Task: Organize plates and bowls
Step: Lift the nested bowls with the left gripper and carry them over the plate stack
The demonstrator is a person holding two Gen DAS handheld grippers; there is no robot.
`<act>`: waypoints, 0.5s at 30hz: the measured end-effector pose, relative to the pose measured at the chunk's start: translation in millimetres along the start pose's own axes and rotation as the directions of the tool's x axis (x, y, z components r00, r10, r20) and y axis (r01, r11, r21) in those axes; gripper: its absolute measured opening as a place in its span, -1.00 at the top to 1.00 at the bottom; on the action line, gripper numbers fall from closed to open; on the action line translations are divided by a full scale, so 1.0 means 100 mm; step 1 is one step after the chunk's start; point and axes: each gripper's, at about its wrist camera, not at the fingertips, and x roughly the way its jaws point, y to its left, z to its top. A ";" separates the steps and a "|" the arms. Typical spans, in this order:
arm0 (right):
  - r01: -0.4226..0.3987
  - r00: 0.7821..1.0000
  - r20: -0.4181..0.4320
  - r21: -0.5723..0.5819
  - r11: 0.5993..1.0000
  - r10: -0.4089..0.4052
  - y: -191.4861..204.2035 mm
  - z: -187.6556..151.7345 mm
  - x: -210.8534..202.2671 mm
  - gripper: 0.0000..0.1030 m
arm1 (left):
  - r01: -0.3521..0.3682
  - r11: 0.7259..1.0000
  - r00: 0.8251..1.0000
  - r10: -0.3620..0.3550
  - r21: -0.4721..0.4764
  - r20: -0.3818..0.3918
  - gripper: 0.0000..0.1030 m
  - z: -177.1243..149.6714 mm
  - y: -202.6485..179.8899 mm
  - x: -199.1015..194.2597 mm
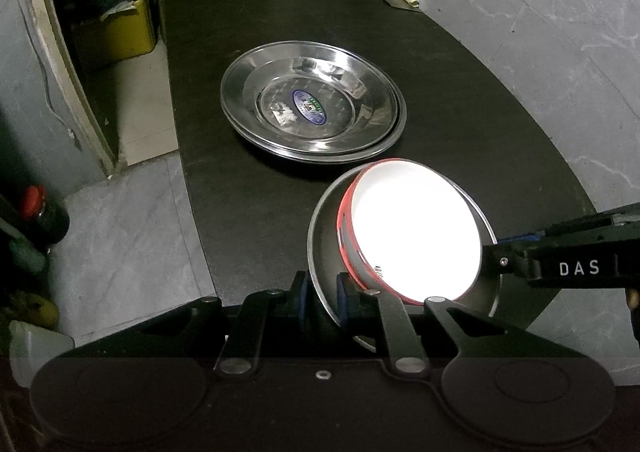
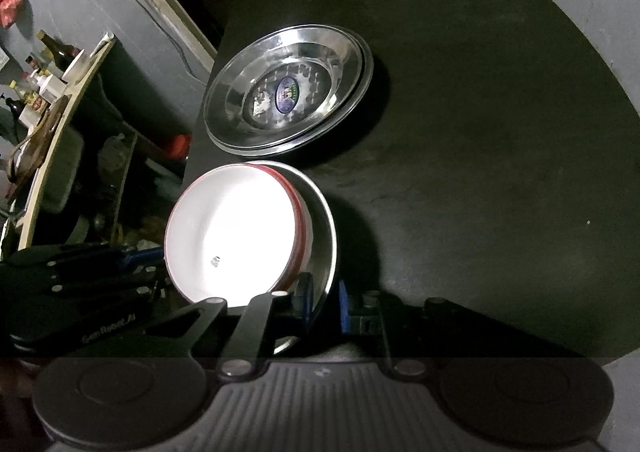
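Surface [image 1: 460, 99]: dark, rounded, carrying everything here.
Steel plates [image 1: 312, 103]: 2 stacked shallow dishes with a sticker in the middle, resting flat beyond both tongs, apart from the held stack.
Steel bowl [image 1: 324, 236]: tilted, its rim pinched on opposite sides by both tongs.
White bowl [image 1: 416, 232]: red-rimmed, nested inside the steel bowl, glaring bright.
Left tongs [image 1: 322, 298]: nearly closed, blue pads clamping the steel bowl's rim.
Right tongs [image 2: 324, 302]: narrow gap, rim between the pads.
Floor: grey tiles; yellow box [image 1: 116, 31] left of the surface.
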 end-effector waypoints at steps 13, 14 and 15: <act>-0.022 0.999 0.026 0.011 1.000 0.022 -0.03 -0.01 -0.09 0.70 | 0.022 1.000 0.999 -0.022 -0.011 0.027 0.72 0.03 -0.01 -0.04; -0.024 0.999 0.030 0.014 1.000 0.024 -0.04 -0.01 -0.10 0.70 | 0.026 1.000 0.999 -0.026 -0.014 0.029 0.72 0.03 -0.01 -0.04; -0.026 0.999 0.033 0.016 1.000 0.026 -0.05 -0.01 -0.11 0.70 | 0.029 0.999 0.999 -0.029 -0.015 0.031 0.72 0.04 -0.02 -0.04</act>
